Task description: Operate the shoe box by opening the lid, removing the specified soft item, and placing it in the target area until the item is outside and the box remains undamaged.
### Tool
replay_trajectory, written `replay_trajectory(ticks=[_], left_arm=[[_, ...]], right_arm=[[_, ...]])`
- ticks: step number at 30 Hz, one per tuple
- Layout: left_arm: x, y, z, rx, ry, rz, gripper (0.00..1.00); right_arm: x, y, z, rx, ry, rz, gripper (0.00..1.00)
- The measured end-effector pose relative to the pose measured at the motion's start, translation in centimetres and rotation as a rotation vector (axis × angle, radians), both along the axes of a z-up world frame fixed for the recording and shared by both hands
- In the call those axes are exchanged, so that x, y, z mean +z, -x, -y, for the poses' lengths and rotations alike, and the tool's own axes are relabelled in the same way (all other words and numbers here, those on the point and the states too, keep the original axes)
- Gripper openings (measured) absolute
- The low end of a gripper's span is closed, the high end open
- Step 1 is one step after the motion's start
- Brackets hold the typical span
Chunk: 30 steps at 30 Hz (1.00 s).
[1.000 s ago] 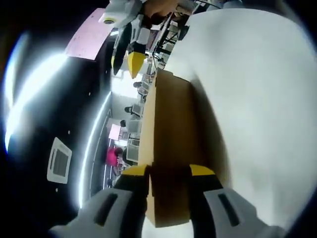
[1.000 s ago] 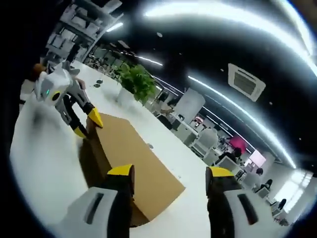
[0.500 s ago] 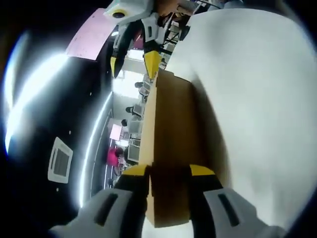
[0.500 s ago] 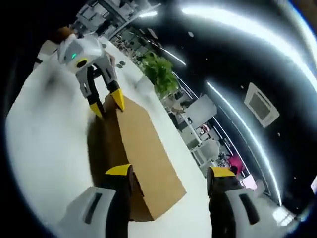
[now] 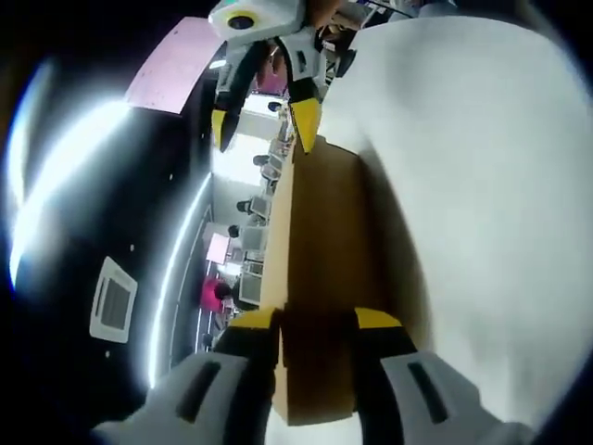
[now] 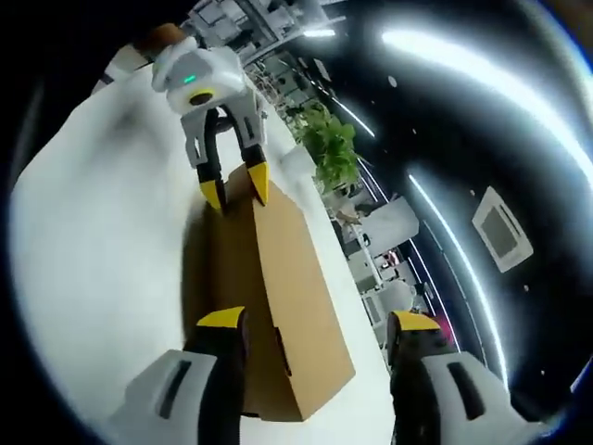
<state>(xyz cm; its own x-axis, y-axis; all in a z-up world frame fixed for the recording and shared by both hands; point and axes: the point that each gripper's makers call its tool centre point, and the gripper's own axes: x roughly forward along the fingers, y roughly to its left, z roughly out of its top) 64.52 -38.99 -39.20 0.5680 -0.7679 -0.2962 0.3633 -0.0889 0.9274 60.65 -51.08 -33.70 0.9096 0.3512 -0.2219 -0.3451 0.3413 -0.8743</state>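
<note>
Left gripper view, from left to right: a dark ceiling with light strips and a vent, then the brown shoe box (image 5: 320, 278), then the white tabletop (image 5: 482, 204). The left tool (image 5: 318, 326) has its yellow-tipped jaws set narrowly on either side of the box's near end, close against the cardboard; a firm clamp cannot be confirmed. At the box's far end, the right tool (image 5: 264, 125) stands with its jaws spread across the top edge.

Right gripper view, from left to right: the tabletop (image 6: 93, 232), the shoe box (image 6: 278, 297) lying lengthwise with its lid closed, and a potted plant (image 6: 329, 139) beyond it. The right tool (image 6: 315, 334) is wide, its jaws straddling the near end without touching. The left tool (image 6: 232, 190) sits at the far end.

The step in hand appears to be the opening of the lid, not yet begun. The next move likely calls for steadying one end while the other tool catches the lid edge gently, without crushing the cardboard. The soft item is hidden inside.
</note>
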Motion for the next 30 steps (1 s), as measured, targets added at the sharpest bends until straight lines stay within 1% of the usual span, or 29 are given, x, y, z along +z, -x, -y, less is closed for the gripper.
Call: replay_trajectory(ticks=[3, 7, 11, 13, 14, 19, 21, 23, 24, 26, 30], left_arm=[[0.0, 0.0, 0.0, 0.0, 0.003, 0.001, 0.3], [0.0, 0.0, 0.0, 0.004, 0.003, 0.003, 0.3], [0.0, 0.0, 0.0, 0.003, 0.012, 0.0, 0.3], [0.0, 0.0, 0.0, 0.001, 0.016, -0.001, 0.3], [0.0, 0.0, 0.0, 0.001, 0.015, -0.001, 0.3], [0.0, 0.0, 0.0, -0.003, 0.015, 0.0, 0.3], [0.0, 0.0, 0.0, -0.004, 0.018, -0.001, 0.3], [0.0, 0.0, 0.0, -0.007, 0.02, -0.002, 0.3], [0.0, 0.0, 0.0, -0.007, 0.02, -0.002, 0.3], [0.0, 0.0, 0.0, -0.01, 0.021, -0.003, 0.3], [0.0, 0.0, 0.0, -0.01, 0.022, -0.005, 0.3]], right_arm=[[-0.5, -0.1, 0.3, -0.02, 0.024, -0.004, 0.6], [-1.1, -0.1, 0.5, -0.036, 0.026, -0.001, 0.58], [-1.6, -0.2, 0.2, -0.029, 0.033, 0.003, 0.58], [-2.6, -0.4, 0.1, -0.024, 0.091, -0.009, 0.58], [-3.0, -0.5, 0.0, -0.024, 0.099, -0.015, 0.58], [-3.8, -0.7, -0.1, -0.021, 0.129, -0.023, 0.58], [-4.2, -0.9, 0.0, -0.027, 0.174, -0.02, 0.57], [-4.5, -1.1, 0.1, -0.031, 0.207, -0.016, 0.54], [-4.5, -1.1, 0.1, -0.036, 0.219, -0.01, 0.5], [-4.4, -1.3, 0.3, -0.041, 0.254, 0.007, 0.45], [-4.6, -1.3, 0.2, -0.04, 0.253, 0.003, 0.44]])
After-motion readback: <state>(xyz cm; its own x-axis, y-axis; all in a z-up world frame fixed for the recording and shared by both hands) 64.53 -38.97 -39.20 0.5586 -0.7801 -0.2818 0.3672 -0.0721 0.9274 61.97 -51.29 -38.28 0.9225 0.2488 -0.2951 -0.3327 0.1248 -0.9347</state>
